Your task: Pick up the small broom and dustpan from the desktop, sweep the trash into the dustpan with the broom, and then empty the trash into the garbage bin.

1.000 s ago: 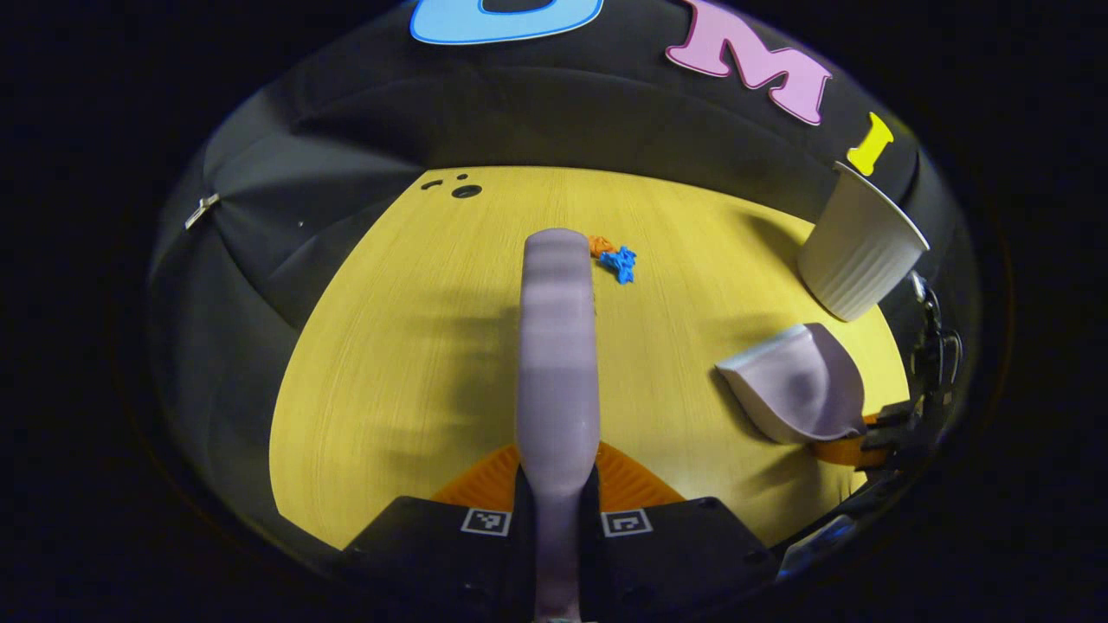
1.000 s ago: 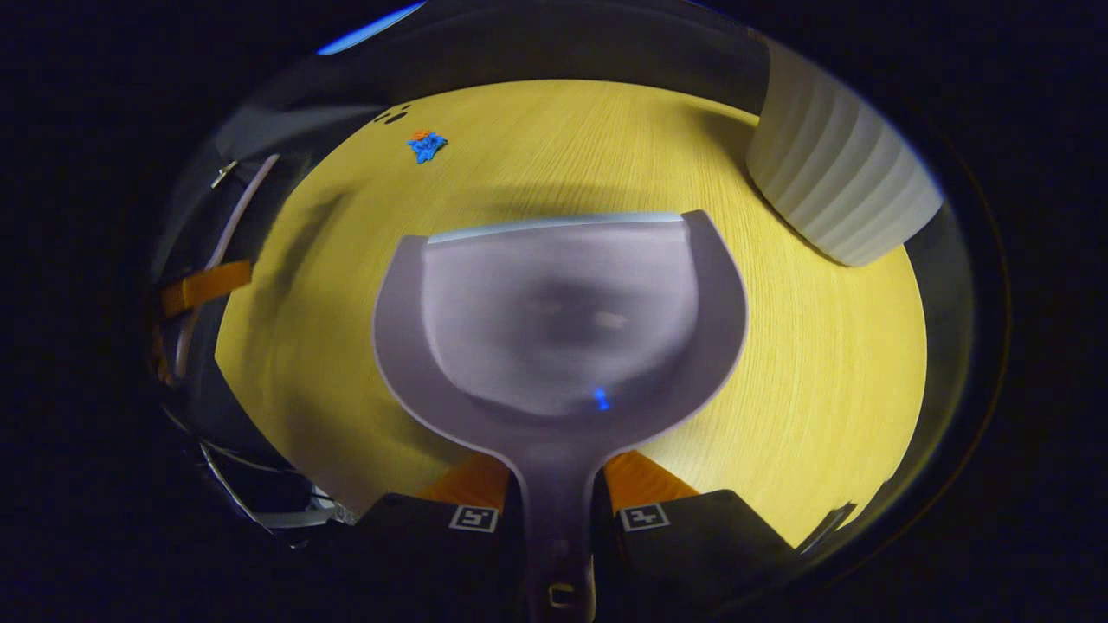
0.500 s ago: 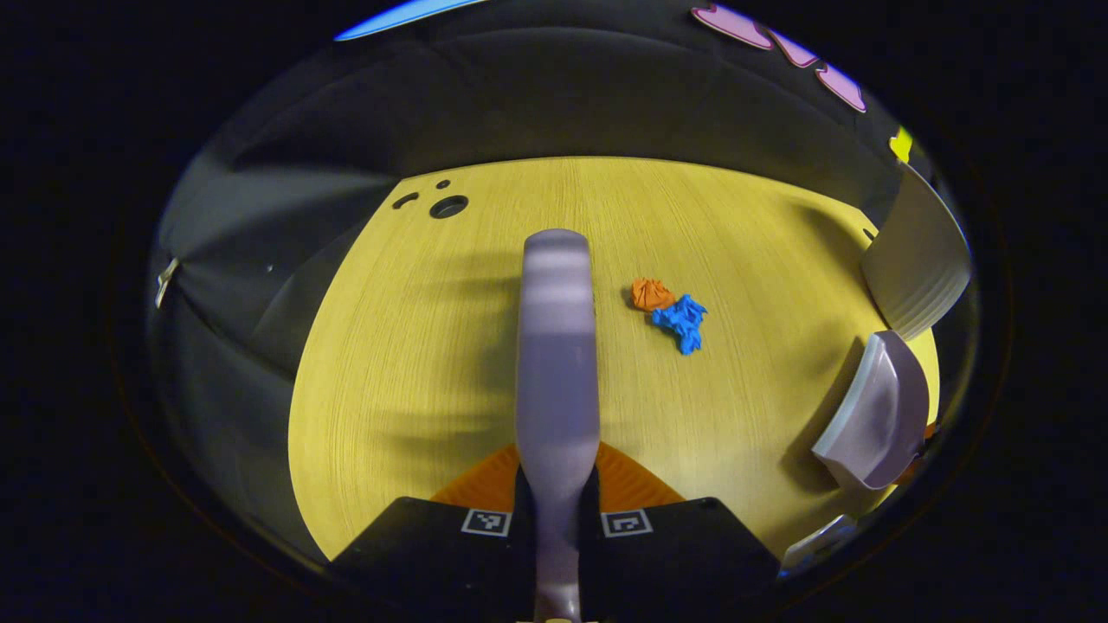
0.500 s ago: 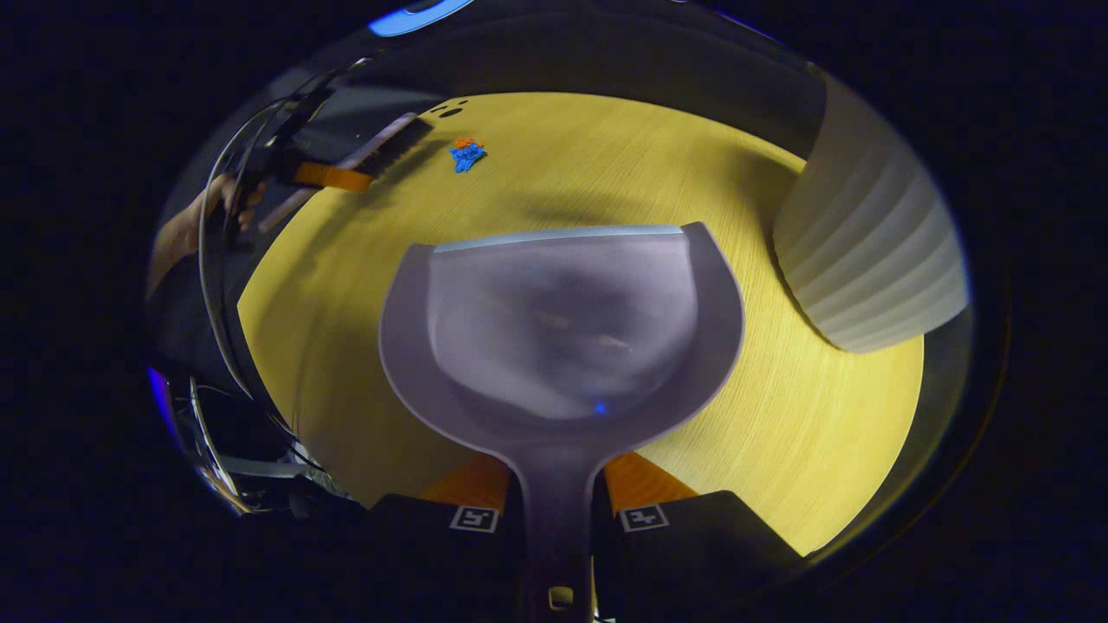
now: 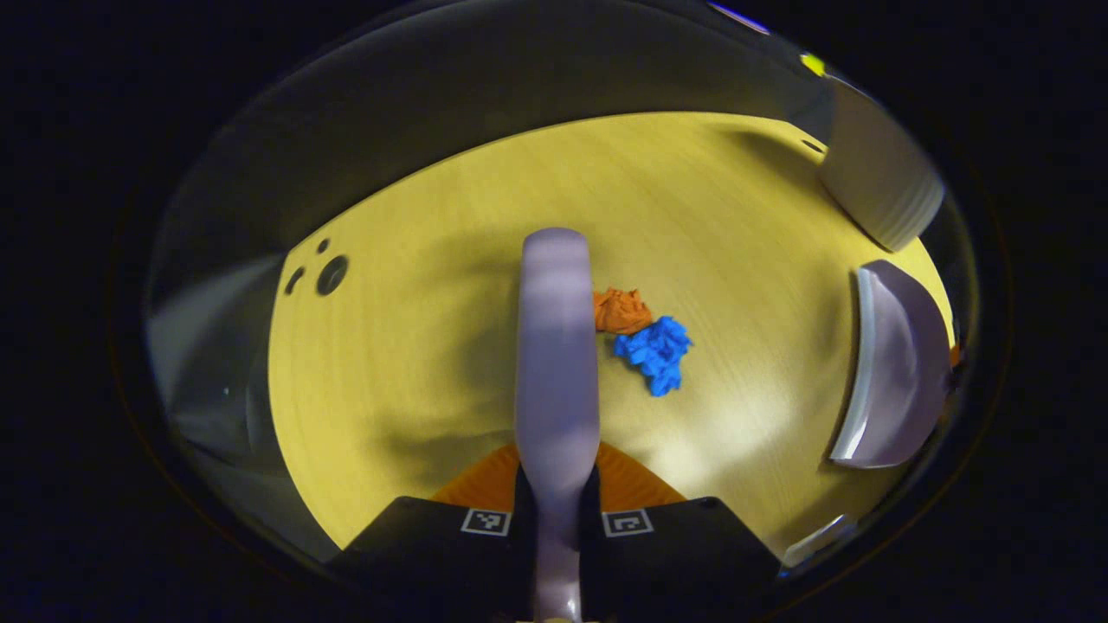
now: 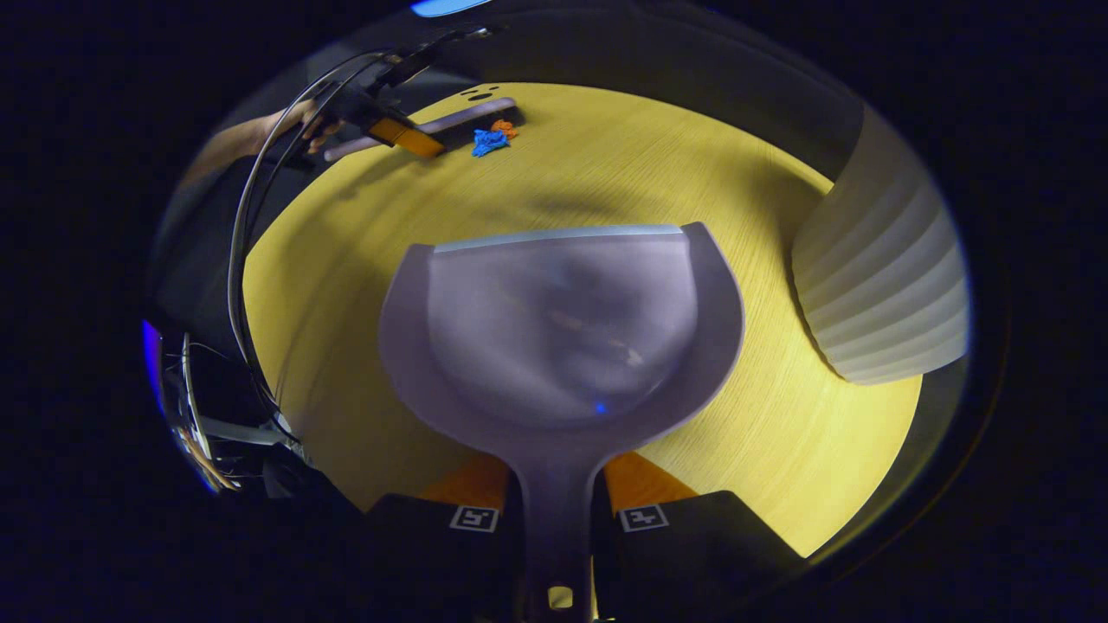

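My left gripper (image 5: 558, 510) stays clamped on the broom (image 5: 557, 346), now just beside the trash (image 5: 645, 337) at 1 o'clock. Right gripper (image 6: 556, 519) grips the dustpan (image 6: 563, 329); bare desktop (image 6: 606, 173) ahead, bin (image 6: 883, 294) at 2 o'clock.

Open desktop (image 5: 415, 363) between trash (image 5: 645, 337) and dustpan (image 5: 892, 372); ribbed bin (image 6: 883, 294) close beside dustpan.

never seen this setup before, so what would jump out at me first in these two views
The blue scrap and orange scrap lie touching on the yellow desktop, just right of the broom held in the left tongs. In the right gripper view, the empty dustpan looms large, its handle in the right tongs, with the ribbed white bin to its right.
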Demonstrator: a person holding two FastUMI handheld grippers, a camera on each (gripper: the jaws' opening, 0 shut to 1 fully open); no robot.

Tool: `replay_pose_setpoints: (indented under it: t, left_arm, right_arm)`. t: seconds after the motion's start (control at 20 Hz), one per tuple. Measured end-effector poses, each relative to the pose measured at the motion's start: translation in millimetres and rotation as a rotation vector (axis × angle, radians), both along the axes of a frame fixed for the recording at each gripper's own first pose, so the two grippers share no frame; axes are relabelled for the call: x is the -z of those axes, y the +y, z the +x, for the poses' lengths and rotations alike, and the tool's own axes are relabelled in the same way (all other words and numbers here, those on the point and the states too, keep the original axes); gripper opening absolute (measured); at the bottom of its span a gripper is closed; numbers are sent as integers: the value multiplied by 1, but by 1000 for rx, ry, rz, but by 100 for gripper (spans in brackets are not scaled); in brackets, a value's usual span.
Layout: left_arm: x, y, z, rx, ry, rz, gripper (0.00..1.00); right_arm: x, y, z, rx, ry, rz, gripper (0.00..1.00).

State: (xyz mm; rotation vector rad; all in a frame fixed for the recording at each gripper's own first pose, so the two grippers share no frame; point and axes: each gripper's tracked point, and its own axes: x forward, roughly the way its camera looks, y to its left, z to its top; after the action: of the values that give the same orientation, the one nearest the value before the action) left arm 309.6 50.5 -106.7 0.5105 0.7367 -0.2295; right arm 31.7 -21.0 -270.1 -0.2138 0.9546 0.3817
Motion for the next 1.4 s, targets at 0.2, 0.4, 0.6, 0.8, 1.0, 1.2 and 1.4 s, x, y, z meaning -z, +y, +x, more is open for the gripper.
replay_pose_setpoints:
  t: [0.2,0.4,0.6,0.8,1.0,1.2,1.4]
  left_arm:
    - [1,-29,-7,168,68,105,24]
    - [17,-66,-33,262,153,83,24]
    - [37,-105,-66,320,238,58,24]
    - [56,-141,-107,378,337,-7,24]
    - [71,-169,-139,404,380,-11,24]
    - [68,-169,-149,338,316,-78,24]
    - [55,-152,-162,229,218,-193,24]
  right_arm:
    - [4,-3,-1,-12,-5,-23,35]
    - [4,-2,-1,-21,-19,-26,39]
    - [9,-2,0,-39,-24,-28,35]
    - [10,-8,2,-72,-41,-42,35]
    - [8,-7,4,-73,-45,-38,39]
    - [7,-6,6,-55,-63,-42,35]
    - [8,-4,3,-27,-64,-36,35]
